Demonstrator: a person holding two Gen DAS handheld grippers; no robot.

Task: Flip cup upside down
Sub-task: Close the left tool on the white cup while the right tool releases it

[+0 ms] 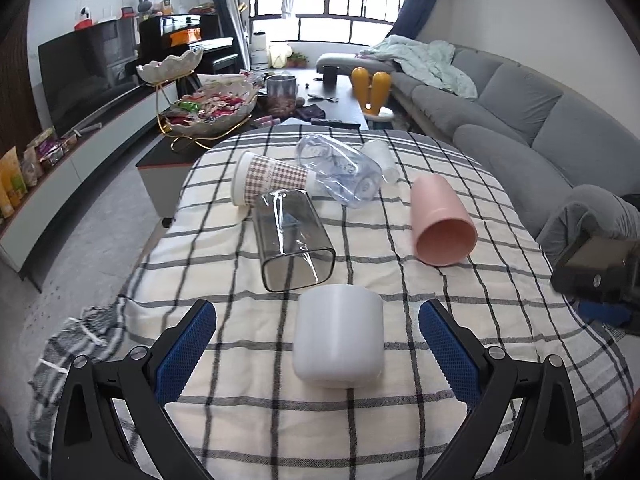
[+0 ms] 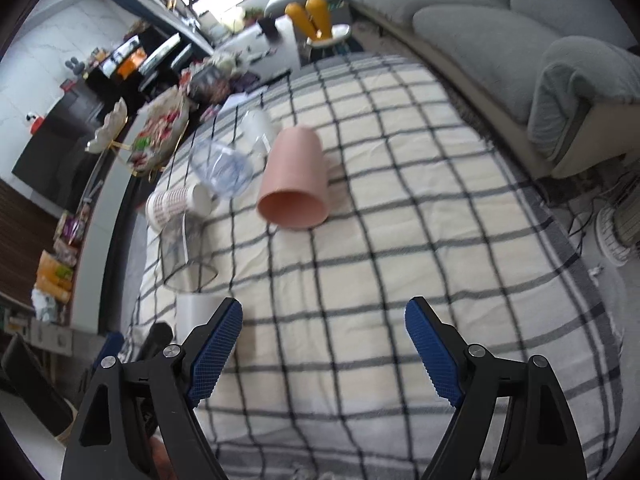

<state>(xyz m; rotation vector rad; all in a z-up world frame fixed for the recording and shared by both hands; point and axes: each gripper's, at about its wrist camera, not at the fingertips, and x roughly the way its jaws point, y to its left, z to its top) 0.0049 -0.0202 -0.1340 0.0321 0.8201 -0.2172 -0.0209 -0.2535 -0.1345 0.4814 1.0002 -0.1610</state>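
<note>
My hand-held gripper pads blue on black arms, white cup, pink cup, brown-checked paper cup, cream cloth with black grid, grey sofa.

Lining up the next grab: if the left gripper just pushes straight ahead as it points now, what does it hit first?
The white cup. It stands mouth down between the left gripper's open jaws, apparently untouched. The clear square container lies behind it.

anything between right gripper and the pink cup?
Nothing. In the right wrist view, only bare checked tablecloth lies between the open right gripper and the pink cup, which lies on its side, mouth toward the gripper.
</note>
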